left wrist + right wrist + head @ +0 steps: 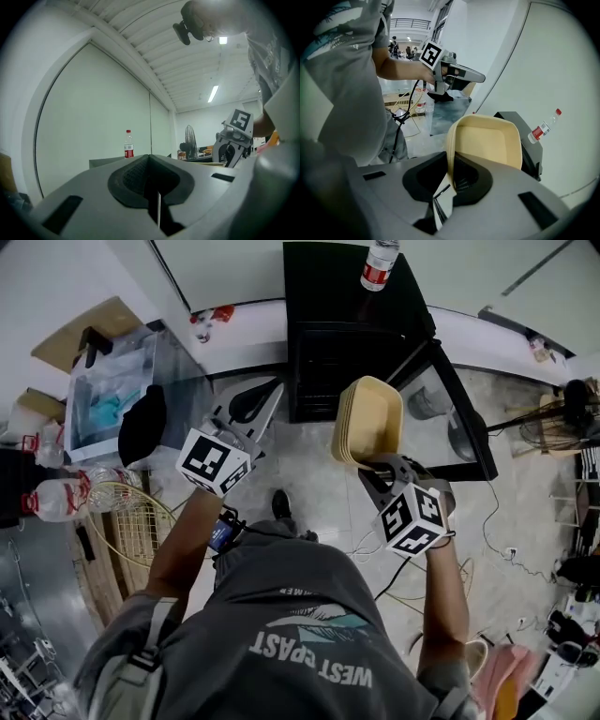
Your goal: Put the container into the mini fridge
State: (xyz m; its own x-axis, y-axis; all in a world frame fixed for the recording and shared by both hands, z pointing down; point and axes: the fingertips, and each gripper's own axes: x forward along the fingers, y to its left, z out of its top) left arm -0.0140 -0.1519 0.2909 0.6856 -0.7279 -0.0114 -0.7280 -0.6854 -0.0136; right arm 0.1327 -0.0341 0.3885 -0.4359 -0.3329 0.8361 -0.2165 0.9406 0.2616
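Observation:
The beige container (367, 418) hangs on edge in front of the black mini fridge (349, 296), its hollow side facing the fridge. My right gripper (382, 465) is shut on the container's near rim. In the right gripper view the container (487, 143) stands up from my right gripper (451, 172), with the fridge (530, 146) behind it. The fridge's glass door (452, 418) is swung open to the right, and the dark inside (339, 369) shows. My left gripper (255, 401) is held left of the container, shut and empty; its pads meet in the left gripper view (152, 164).
A water bottle (380, 263) stands on top of the fridge. A clear plastic box (105, 395), bottles (66, 498) and a wire basket (131, 517) crowd the left. Cables (389, 568) lie on the floor, and a fan (562, 413) stands at the right.

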